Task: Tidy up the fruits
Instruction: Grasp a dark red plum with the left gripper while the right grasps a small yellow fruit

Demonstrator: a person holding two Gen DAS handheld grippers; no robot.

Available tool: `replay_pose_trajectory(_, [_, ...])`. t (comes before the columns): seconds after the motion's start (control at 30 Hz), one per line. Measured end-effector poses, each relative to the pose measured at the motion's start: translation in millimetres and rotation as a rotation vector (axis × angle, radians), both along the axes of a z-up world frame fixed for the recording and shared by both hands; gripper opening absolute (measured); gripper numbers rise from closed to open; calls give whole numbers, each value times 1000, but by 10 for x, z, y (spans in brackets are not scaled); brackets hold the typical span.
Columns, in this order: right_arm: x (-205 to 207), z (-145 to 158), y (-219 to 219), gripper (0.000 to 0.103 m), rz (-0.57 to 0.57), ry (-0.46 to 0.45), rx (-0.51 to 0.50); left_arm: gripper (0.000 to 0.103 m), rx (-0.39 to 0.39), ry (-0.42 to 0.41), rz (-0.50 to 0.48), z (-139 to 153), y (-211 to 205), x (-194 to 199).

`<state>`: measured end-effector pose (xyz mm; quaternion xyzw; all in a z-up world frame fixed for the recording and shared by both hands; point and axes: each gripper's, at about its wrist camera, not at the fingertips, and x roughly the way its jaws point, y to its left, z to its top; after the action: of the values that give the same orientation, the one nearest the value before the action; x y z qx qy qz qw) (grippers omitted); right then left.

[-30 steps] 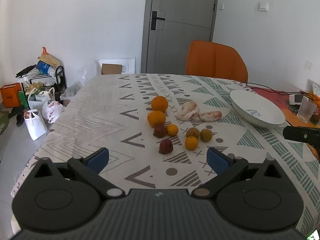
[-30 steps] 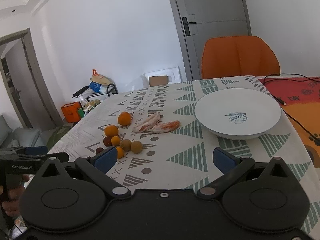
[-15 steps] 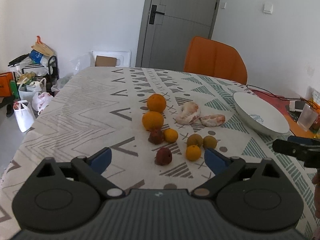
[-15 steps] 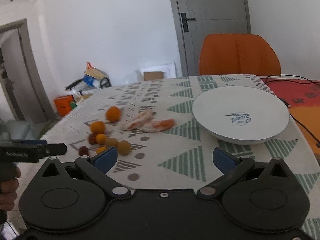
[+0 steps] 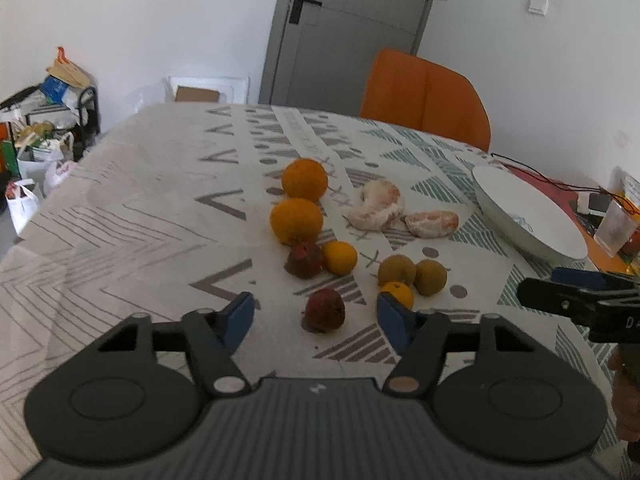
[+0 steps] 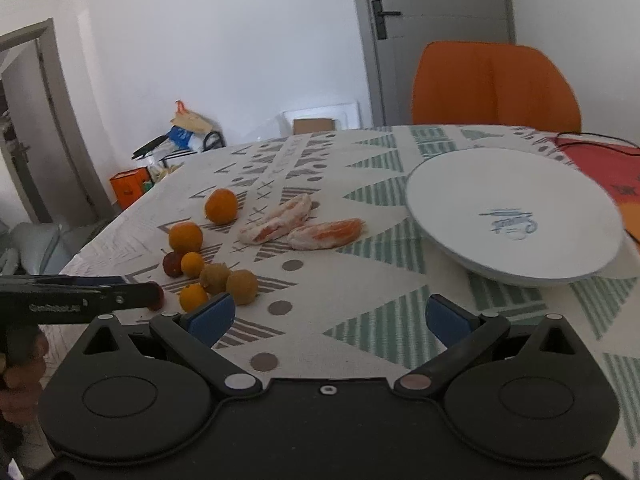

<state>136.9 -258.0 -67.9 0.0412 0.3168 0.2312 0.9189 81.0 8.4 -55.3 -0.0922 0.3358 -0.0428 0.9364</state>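
Both grippers have dropped closer to the patterned table (image 5: 132, 200), the left gripper (image 5: 316, 320) narrowing its empty jaws around the dark red fruit (image 5: 323, 310), the right gripper (image 6: 326, 316) wide and empty near the white bowl (image 6: 448, 184), so a first pick looks imminent.

Beyond my table (image 5: 132, 200) stands an orange chair (image 5: 426, 98); a grey door (image 5: 352, 28) behind it, bags (image 5: 36, 136) left.
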Motion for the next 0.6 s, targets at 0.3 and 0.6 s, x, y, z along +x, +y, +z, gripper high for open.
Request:
replay_pose_trajectory(0.3, [174,-86,234,103,60,48,27,21,-43,-23,23,-67,96,68])
replay_pose_trajectory(0.6, [258,-138,484,87,129,63,32,21,-66,-19,66,-55,333,9])
